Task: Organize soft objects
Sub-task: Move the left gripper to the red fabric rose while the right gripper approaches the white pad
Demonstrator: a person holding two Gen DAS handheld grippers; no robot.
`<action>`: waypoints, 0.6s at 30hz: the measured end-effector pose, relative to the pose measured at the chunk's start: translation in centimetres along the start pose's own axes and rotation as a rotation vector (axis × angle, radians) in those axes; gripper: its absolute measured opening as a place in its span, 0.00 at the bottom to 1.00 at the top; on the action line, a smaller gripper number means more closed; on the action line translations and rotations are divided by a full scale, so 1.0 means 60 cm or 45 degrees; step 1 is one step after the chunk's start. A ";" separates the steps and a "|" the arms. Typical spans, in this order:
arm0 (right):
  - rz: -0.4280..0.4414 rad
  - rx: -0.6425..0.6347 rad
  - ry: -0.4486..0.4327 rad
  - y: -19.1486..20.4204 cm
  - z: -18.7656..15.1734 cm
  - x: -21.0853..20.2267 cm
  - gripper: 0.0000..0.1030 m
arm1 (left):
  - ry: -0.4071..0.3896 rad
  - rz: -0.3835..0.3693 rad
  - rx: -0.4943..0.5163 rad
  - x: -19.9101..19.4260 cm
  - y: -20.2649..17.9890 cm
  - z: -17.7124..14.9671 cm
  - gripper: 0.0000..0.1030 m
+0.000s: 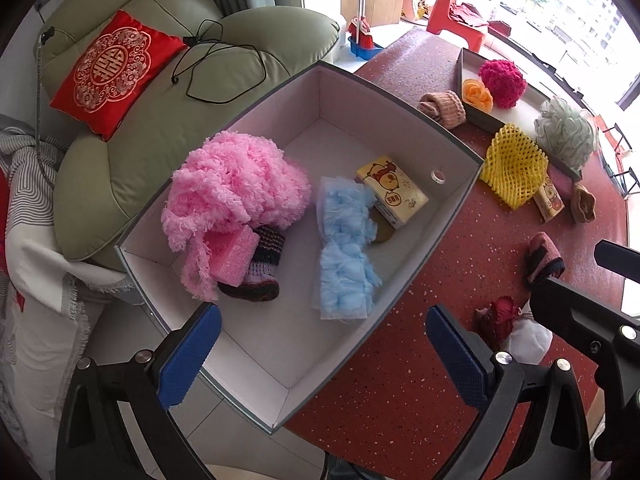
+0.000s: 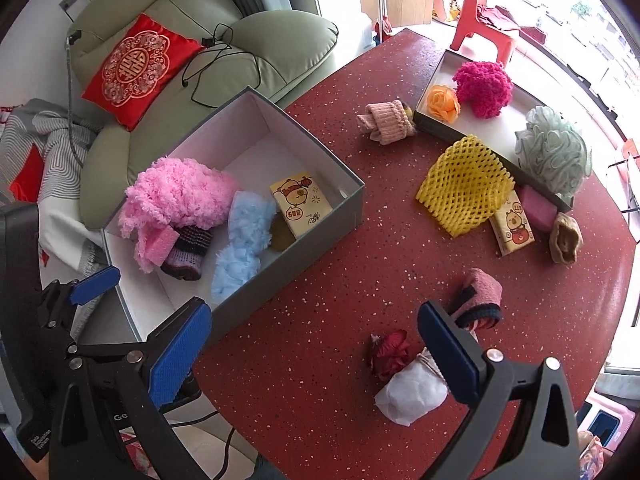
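Note:
A grey box (image 1: 448, 216) (image 2: 320, 224) holds pink fluffy yarn (image 1: 236, 184) (image 2: 176, 192), a pink sponge (image 1: 236, 256), a dark knit sock (image 1: 260, 272), a blue fluffy piece (image 1: 346, 248) (image 2: 244, 236) and a yellow tissue pack (image 1: 394, 190) (image 2: 300, 204). My left gripper (image 1: 320, 356) is open and empty above the box's near end. My right gripper (image 2: 316, 352) is open and empty over the red table (image 2: 320, 320), near a dark red flower (image 2: 390, 352), a white pouch (image 2: 412, 394) and a pink rolled sock (image 2: 480, 300).
A shallow tray (image 2: 436, 128) holds an orange flower (image 2: 442, 102), magenta yarn (image 2: 482, 88) and a green bath pouf (image 2: 554, 156). Yellow foam net (image 2: 464, 188), a tan sock (image 2: 388, 122), a second tissue pack (image 2: 514, 228), a brown sock (image 2: 566, 238) lie nearby. A green armchair (image 2: 280, 44) stands left.

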State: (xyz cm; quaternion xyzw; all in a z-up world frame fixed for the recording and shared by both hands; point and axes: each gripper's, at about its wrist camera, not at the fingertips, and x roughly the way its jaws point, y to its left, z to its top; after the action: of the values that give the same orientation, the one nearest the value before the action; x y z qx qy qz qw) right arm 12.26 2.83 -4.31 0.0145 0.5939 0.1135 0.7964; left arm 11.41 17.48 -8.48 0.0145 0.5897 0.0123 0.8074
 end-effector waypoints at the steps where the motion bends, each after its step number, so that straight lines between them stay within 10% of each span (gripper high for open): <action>1: -0.003 0.003 -0.004 -0.005 -0.005 -0.006 1.00 | -0.001 -0.001 0.012 -0.003 -0.008 -0.004 1.00; 18: -0.058 0.329 -0.003 -0.216 -0.149 -0.056 1.00 | 0.112 -0.052 0.288 0.007 -0.187 -0.077 1.00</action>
State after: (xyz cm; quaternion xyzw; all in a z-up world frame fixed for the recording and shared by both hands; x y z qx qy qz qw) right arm 4.98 -11.45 -5.81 0.1036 0.6028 0.0180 0.7910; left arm 7.19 6.35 -10.72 0.0928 0.6224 -0.0702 0.7740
